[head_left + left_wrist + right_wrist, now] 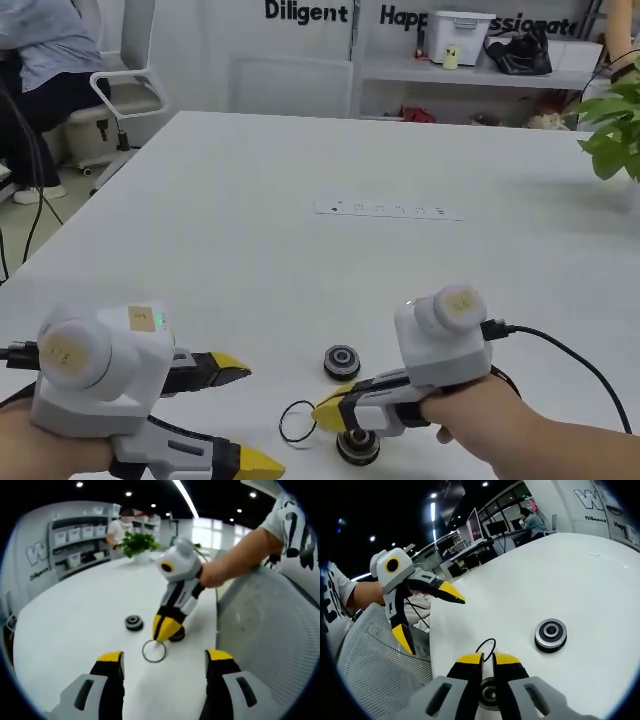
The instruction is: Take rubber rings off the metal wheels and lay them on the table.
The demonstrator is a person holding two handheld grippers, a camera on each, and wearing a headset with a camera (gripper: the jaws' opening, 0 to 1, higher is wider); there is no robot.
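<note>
A thin black rubber ring lies flat on the white table near its front edge. My right gripper points down at the ring's edge, its yellow tips shut on the ring. A bare metal wheel sits just under that gripper, seen between its jaws. A second wheel with a dark rim stands a little farther out. My left gripper hovers open left of the ring, holding nothing. From the left gripper the ring lies just ahead, with the right gripper touching it.
A white power strip lies mid-table. A green plant stands at the right edge. An office chair and a seated person are off the left side. A grey mesh chair back is close behind the front edge.
</note>
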